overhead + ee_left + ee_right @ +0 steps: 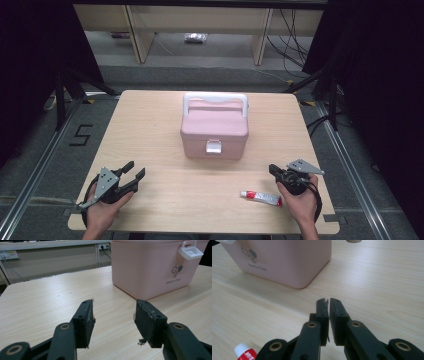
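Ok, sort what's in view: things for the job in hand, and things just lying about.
For the job:
- pink box, lid closed
- tube beside the right gripper
- left gripper, fingers apart

Lying about:
- small packet on the floor
- cables behind the table

A light wooden table [150, 130] with rounded corners stands on a grey floor [45, 150]. A pink box [214, 131] with a white handle and a white front latch sits on the table, a little behind its middle, its lid down. Near the front edge on the right lies a small tube [261, 197], white with red markings, flat on its side with its cap pointing left. The box and the tube are well apart. In the right gripper view the tube's red and white end [245, 353] shows at the bottom left.
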A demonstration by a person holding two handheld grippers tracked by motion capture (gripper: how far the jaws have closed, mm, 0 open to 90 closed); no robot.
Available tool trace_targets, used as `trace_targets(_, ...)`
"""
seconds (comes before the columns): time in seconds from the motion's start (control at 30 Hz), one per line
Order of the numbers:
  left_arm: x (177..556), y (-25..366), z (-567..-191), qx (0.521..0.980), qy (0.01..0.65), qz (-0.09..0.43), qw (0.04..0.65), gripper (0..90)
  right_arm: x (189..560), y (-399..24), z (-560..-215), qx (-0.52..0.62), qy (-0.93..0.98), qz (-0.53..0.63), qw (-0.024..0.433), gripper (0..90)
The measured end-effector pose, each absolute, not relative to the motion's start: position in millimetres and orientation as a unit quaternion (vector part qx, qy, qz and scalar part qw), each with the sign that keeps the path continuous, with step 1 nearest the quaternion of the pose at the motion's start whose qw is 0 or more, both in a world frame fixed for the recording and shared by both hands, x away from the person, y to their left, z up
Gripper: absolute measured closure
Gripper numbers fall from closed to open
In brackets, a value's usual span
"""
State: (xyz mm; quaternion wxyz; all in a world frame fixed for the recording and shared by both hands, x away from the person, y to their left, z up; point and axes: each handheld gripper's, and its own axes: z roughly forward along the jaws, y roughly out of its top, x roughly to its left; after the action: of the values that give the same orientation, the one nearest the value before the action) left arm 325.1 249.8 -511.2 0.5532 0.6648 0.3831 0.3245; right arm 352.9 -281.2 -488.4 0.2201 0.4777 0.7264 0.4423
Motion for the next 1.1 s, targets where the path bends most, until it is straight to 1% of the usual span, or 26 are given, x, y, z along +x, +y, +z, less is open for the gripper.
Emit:
trace_targets(0.03, 325.2, 249.5, -509.4, 0.666, 0.385, 0.326, 0.549, 50.6, 352.6, -279.6, -487.4, 0.489, 0.720, 0.445, 0.211, 86.2)
trace_targets(0.1, 325.7, 249.2, -508.4, 0.667, 0.386, 0.324, 0.550, 51.8, 353.5, -281.0, -485.7, 0.489, 0.721, 0.442, 0.211, 86.3)
trace_targets(0.2, 328.3, 247.3, -504.8, 0.669, 0.385, 0.325, 0.546, 60.0, 362.3, -283.7, -483.9, 0.481, 0.719, 0.450, 0.221, 88.2)
trace_targets(0.23, 330.9, 244.9, -503.6, 0.670, 0.381, 0.318, 0.553, 62.8, 364.2, -285.1, -482.3, 0.471, 0.727, 0.443, 0.230, 89.0)
trace_targets(0.27, 330.9, 244.9, -503.6, 0.670, 0.381, 0.318, 0.553, 65.2, 365.6, -283.7, -482.6, 0.475, 0.725, 0.449, 0.217, 90.0)
trace_targets(0.3, 331.9, 242.2, -502.2, 0.676, 0.385, 0.305, 0.550, 69.2, 365.8, -283.6, -481.4, 0.476, 0.727, 0.444, 0.220, 90.0)
trace_targets(0.33, 331.9, 242.2, -502.2, 0.676, 0.385, 0.305, 0.550, 72.2, 364.5, -281.5, -480.4, 0.485, 0.723, 0.443, 0.212, 90.0)
trace_targets(0.37, 334.9, 238.2, -501.8, 0.674, 0.382, 0.293, 0.560, 74.8, 367.2, -282.5, -481.4, 0.471, 0.730, 0.440, 0.227, 90.0)
trace_targets(0.4, 336.8, 236.1, -501.4, 0.677, 0.378, 0.288, 0.562, 77.8, 365.7, -280.4, -480.6, 0.482, 0.726, 0.441, 0.213, 90.0)
trace_targets(0.43, 339.3, 233.3, -500.3, 0.684, 0.370, 0.286, 0.560, 80.6, 367.5, -281.8, -480.5, 0.470, 0.733, 0.438, 0.225, 90.0)
trace_targets(0.47, 342.9, 231.2, -499.8, 0.686, 0.361, 0.289, 0.562, 83.3, 367.8, -278.0, -481.6, 0.482, 0.725, 0.441, 0.218, 90.0)
trace_targets(0.5, 342.9, 231.2, -499.8, 0.686, 0.361, 0.289, 0.562, 85.5, 370.0, -279.3, -481.0, 0.470, 0.733, 0.436, 0.228, 90.0)
trace_targets(0.53, 348.2, 228.7, -497.1, 0.688, 0.356, 0.290, 0.562, 88.0, 368.4, -276.6, -480.1, 0.480, 0.727, 0.443, 0.212, 90.0)
trace_targets(0.57, 352.5, 226.4, -494.5, 0.690, 0.356, 0.290, 0.559, 89.2, 369.9, -276.7, -480.1, 0.472, 0.730, 0.445, 0.215, 90.0)
trace_targets(0.6, 356.5, 223.9, -492.5, 0.692, 0.354, 0.289, 0.559, 89.4, 368.2, -272.9, -479.3, 0.490, 0.723, 0.442, 0.205, 90.0)
trace_targets(0.63, 356.5, 223.9, -492.5, 0.692, 0.354, 0.289, 0.559, 89.5, 368.2, -272.9, -479.3, 0.490, 0.723, 0.442, 0.205, 90.0)
trace_targets(0.7, 368.2, 215.4, -487.0, 0.692, 0.346, 0.284, 0.566, 89.6, 374.0, -272.4, -477.7, 0.464, 0.734, 0.445, 0.221, 90.0)
trace_targets(0.73, 368.2, 215.4, -487.0, 0.692, 0.346, 0.284, 0.566, 89.6, 373.3, -269.4, -476.6, 0.472, 0.728, 0.447, 0.215, 90.0)
trace_targets(0.77, 373.0, 211.7, -484.6, 0.699, 0.344, 0.285, 0.558, 89.7, 375.8, -271.1, -474.3, 0.457, 0.738, 0.440, 0.230, 90.0)
trace_targets(0.8, 377.0, 208.6, -483.4, 0.703, 0.343, 0.285, 0.554, 89.7, 375.8, -271.1, -474.3, 0.457, 0.738, 0.440, 0.230, 90.0)
trace_targets(0.83, 383.2, 205.2, -482.2, 0.706, 0.338, 0.285, 0.554, 89.7, 375.5, -267.2, -474.2, 0.471, 0.731, 0.447, 0.209, 90.0)
trace_targets(0.87, 390.9, 199.9, -481.0, 0.707, 0.338, 0.285, 0.553, 89.7, 378.8, -268.3, -471.3, 0.457, 0.740, 0.440, 0.225, 90.0)
trace_targets(0.9, 390.9, 199.9, -481.0, 0.707, 0.338, 0.285, 0.553, 89.7, 379.5, -267.1, -470.0, 0.458, 0.740, 0.441, 0.221, 90.0)
trace_targets(0.93, 400.7, 194.6, -479.3, 0.709, 0.329, 0.286, 0.554, 89.7, 381.4, -265.4, -470.0, 0.456, 0.739, 0.442, 0.225, 90.0)
trace_targets(1.07, 419.0, 185.9, -477.8, 0.713, 0.340, 0.281, 0.545, 89.7, 383.6, -261.0, -466.7, 0.464, 0.737, 0.445, 0.208, 90.0)
trace_targets(1.1, 424.2, 183.7, -478.3, 0.711, 0.344, 0.278, 0.547, 89.6, 387.8, -262.3, -466.1, 0.450, 0.743, 0.442, 0.222, 90.0)
